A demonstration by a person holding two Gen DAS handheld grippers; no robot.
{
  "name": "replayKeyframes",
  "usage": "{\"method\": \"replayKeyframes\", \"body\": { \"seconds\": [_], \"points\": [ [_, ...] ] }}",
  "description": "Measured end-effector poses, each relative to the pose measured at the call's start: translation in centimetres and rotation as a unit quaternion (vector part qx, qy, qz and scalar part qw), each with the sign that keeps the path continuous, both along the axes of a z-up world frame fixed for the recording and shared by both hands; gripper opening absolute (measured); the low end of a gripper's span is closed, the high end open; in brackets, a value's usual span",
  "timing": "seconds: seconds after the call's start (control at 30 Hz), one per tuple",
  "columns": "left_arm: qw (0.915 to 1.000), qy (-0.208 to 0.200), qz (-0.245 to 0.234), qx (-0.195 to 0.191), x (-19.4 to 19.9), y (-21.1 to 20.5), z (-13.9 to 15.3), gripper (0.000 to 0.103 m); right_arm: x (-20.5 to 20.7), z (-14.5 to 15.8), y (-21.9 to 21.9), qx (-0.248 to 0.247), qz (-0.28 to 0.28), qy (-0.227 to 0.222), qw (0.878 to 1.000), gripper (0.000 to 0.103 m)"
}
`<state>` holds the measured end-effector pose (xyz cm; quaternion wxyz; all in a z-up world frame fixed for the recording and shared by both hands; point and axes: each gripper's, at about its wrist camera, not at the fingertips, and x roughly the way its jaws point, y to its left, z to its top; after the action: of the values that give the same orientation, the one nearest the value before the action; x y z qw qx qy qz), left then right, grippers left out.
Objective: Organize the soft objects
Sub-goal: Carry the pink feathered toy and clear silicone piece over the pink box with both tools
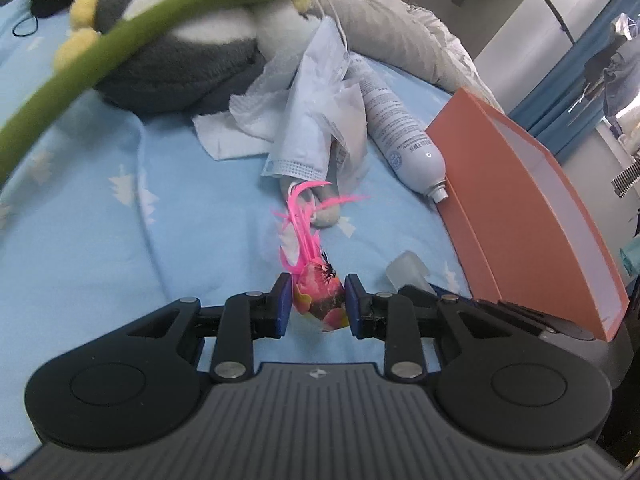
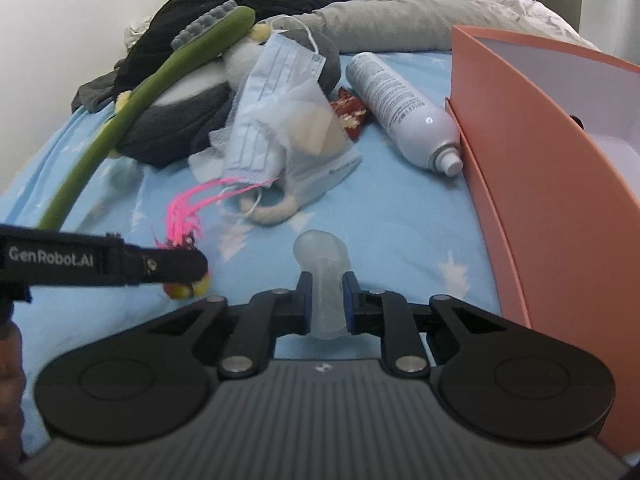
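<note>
Jaws of the left gripper [image 1: 317,305] clamp a pink feathered toy [image 1: 320,294] left of the orange box [image 1: 532,216], while the right gripper [image 2: 327,300] pinches a clear soft piece [image 2: 325,280] beside that box, whose visible inside looks empty, and the plush [image 2: 188,116], mask [image 2: 272,120] and the rest lie unsorted on the bed [image 2: 400,216].

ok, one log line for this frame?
left gripper: shut on pink feather toy | right gripper: shut on clear soft piece | orange box: open
</note>
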<state>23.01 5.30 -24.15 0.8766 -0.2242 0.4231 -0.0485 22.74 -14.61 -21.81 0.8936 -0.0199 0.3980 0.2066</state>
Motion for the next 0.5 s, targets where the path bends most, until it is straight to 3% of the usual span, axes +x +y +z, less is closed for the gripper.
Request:
{"method": "replayKeyframes", "body": {
  "seconds": [0.07, 0.2, 0.5],
  "points": [
    [0.9999, 0.000, 0.003, -0.013, -0.9, 0.5, 0.5, 0.033, -0.9, 0.5, 0.0, 0.005, 0.000, 0.002, 1.000, 0.019],
    [0.9999, -0.008, -0.003, 0.012, -2.8, 0.2, 2.1, 0.033, -2.6, 1.9, 0.0, 0.019, -0.005, 0.011, 1.000, 0.019],
    [0.9992, -0.028, -0.013, 0.025, -7.2, -0.9, 5.4, 0.033, -6.9, 5.4, -0.4, 0.029, -0.018, -0.010, 0.999, 0.019]
  ]
}}
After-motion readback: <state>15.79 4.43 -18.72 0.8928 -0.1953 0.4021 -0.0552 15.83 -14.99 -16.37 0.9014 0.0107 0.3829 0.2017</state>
